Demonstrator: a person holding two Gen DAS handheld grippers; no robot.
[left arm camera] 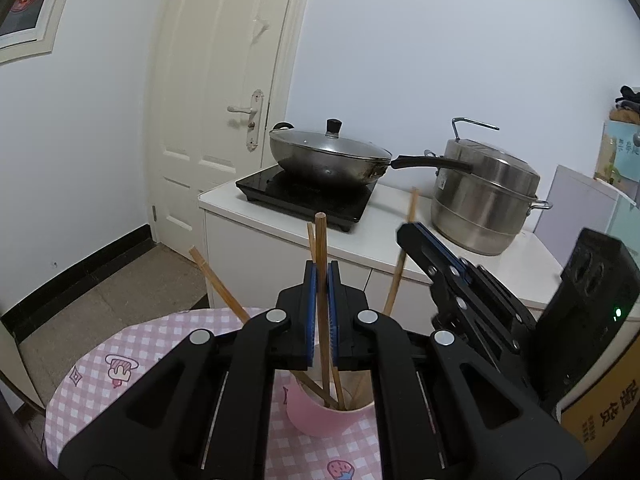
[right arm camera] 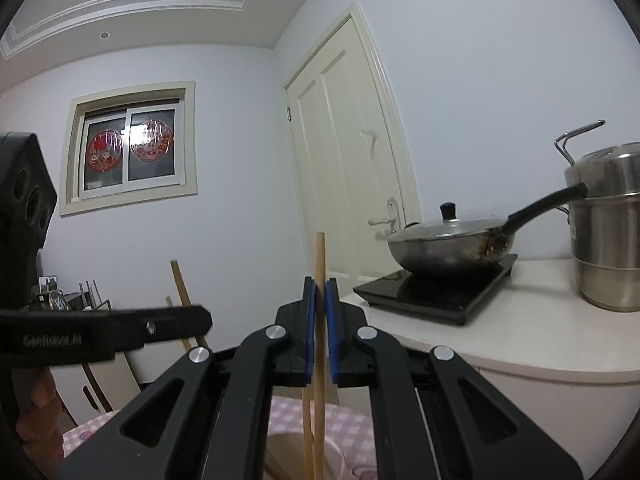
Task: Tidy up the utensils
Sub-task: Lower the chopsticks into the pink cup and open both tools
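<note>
Pink cup (left arm camera: 320, 416) on the checked cloth (left arm camera: 120, 352) holds several chopsticks; your left gripper (left arm camera: 322, 280) and right gripper (right arm camera: 320, 292) each seem clamped on one chopstick (left arm camera: 321, 264). Pulling sideways could tip it.

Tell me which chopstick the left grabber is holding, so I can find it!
Find the pink checked tablecloth, then the pink cup on it, full of wooden chopsticks. The one you want stands almost straight up, pinched between the blue pads of the left hand-held gripper. Its neighbours lean outward and nothing in this view grips them.
</note>
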